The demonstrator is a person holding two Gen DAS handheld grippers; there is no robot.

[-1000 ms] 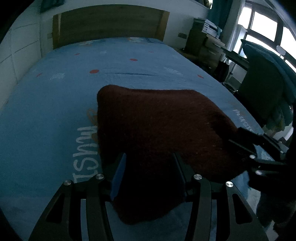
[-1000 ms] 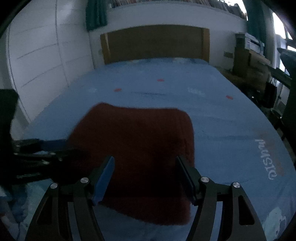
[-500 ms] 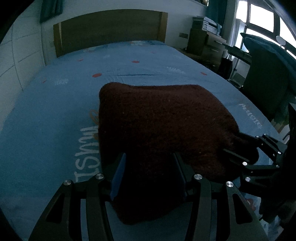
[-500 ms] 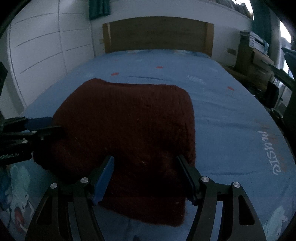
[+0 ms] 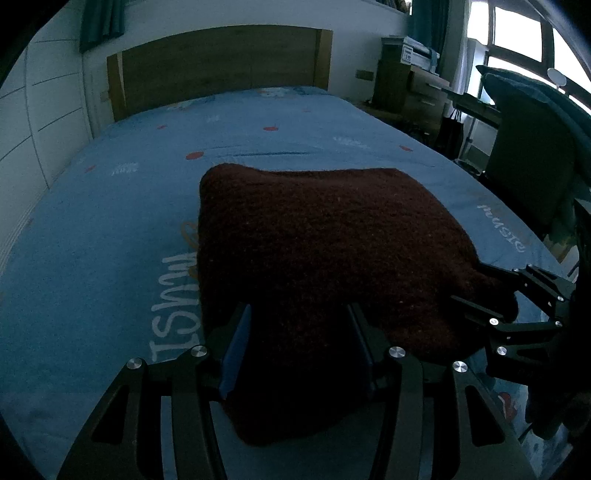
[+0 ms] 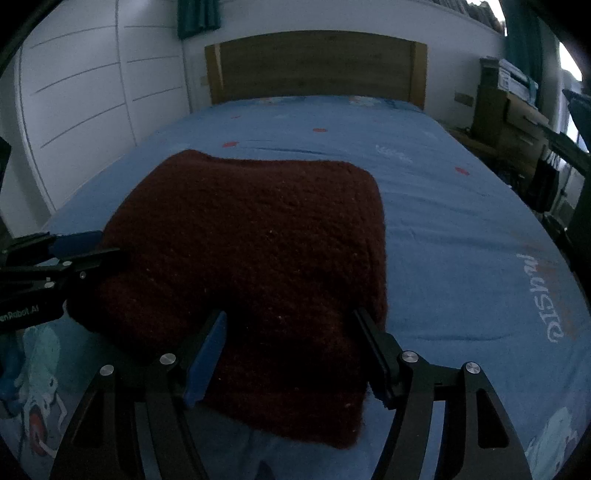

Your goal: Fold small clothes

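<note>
A dark red knitted garment (image 5: 317,251) lies on the blue bedsheet (image 5: 110,229), its near edge raised toward both grippers. My left gripper (image 5: 299,343) has its jaws wide apart, with the garment's near left corner lying between them. My right gripper (image 6: 291,350) is also wide open, with the garment (image 6: 251,258) between its fingers at the near right corner. Each gripper shows in the other's view: the right one at the garment's right side (image 5: 517,306), the left one at its left side (image 6: 62,258). Whether the pads touch the cloth is hidden.
The bed has a wooden headboard (image 6: 314,66) at the far end. White wardrobe panels (image 6: 81,103) stand at the left. A wooden cabinet with boxes (image 5: 410,85), a dark chair (image 5: 532,155) and a bright window (image 5: 517,33) are at the right.
Both grippers have moved forward and lower along the garment, which now looks larger and closer. Their jaws stay apart as before.
</note>
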